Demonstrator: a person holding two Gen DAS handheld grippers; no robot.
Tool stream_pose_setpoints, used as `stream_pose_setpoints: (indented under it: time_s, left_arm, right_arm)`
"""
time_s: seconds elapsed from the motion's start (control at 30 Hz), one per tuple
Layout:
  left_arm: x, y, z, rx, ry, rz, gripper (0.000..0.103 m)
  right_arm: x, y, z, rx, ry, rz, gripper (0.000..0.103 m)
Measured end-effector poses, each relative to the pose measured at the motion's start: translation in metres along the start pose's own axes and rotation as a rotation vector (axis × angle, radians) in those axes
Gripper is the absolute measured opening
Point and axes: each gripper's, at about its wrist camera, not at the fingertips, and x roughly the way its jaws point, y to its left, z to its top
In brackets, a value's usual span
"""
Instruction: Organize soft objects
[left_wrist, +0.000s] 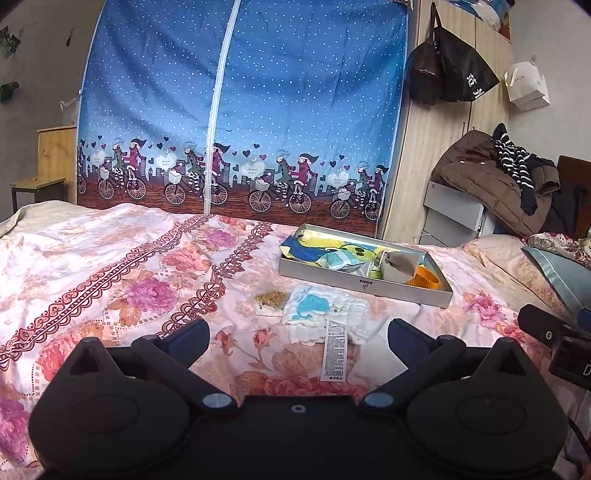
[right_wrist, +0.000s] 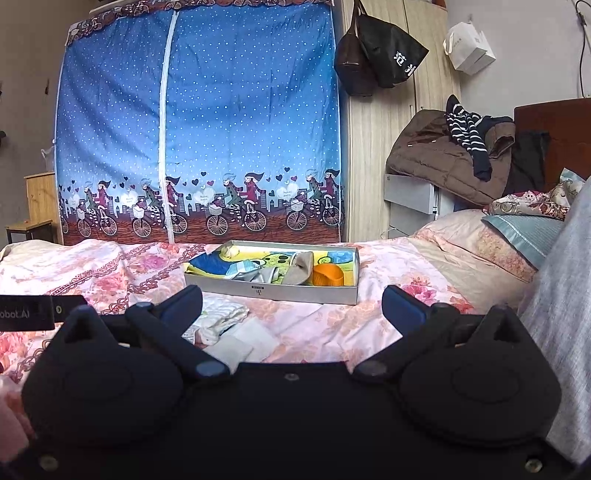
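Bedroom scene: bed with pink floral bedspread (left_wrist: 110, 266) fills lower half of both views, rumpled, rose and lace-band print. Behind it a blue polka-dot fabric wardrobe (left_wrist: 240, 110) with cyclist cartoon border and white zipper down the middle. Right of it a wooden wardrobe (left_wrist: 436, 129) with dark bags (left_wrist: 450, 70) hanging off the door, white paper bag (left_wrist: 526, 86) on wall further right. Brown jacket (left_wrist: 487, 177) with striped garment (left_wrist: 513, 162) heaped on grey boxes near the headboard; pillows (right_wrist: 524, 232) at right end of bed. Small wooden table (left_wrist: 37, 184) far left. On the bedspread, a shallow grey box (left_wrist: 369, 286) sits mid-bed, open top, holding colourful cartoon cloth (left_wrist: 325, 253), grey pouch (left_wrist: 399, 266) and orange item (left_wrist: 424, 277) at its right end. Just in front of the box, loose on the bedspread: white folded cloth with blue whale print (left_wrist: 317, 310), long paper tag (left_wrist: 334, 350) trailing from it toward the camera; small packet of brownish bits (left_wrist: 271, 301) touching its left side. Right wrist view shows the same white cloth partly hidden behind the left finger. Left gripper (left_wrist: 297, 338) fingers spread wide, nothing between them, hovering above the tag and cloth. Right gripper (right_wrist: 291, 306) likewise spread apart, empty, aimed at the box. Grey sleeve (right_wrist: 561, 314) at right edge of right view.
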Motion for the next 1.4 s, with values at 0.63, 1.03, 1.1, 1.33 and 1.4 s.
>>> stream_pose_setpoints:
  time_s: [0.63,1.03,1.1,1.33,1.4]
  left_arm:
    - [0.020,0.002,-0.003,-0.005,0.128,0.084,0.102]
    - [0.023,-0.001,-0.004,-0.001,0.154,0.089,0.102]
    - [0.024,-0.001,-0.005,-0.001,0.155,0.089,0.102]
    - [0.024,-0.001,-0.005,-0.001,0.155,0.089,0.102]
    - [0.024,-0.001,-0.005,-0.001,0.155,0.089,0.102]
  right_arm:
    - [0.017,0.005,-0.005,-0.049,0.132,-0.028,0.103]
    - [0.018,0.008,-0.006,-0.067,0.168,-0.024,0.103]
    - [0.018,0.008,-0.006,-0.067,0.167,-0.024,0.103]
    - [0.018,0.008,-0.007,-0.069,0.169,-0.025,0.103]
    - [0.018,0.008,-0.007,-0.069,0.170,-0.025,0.103]
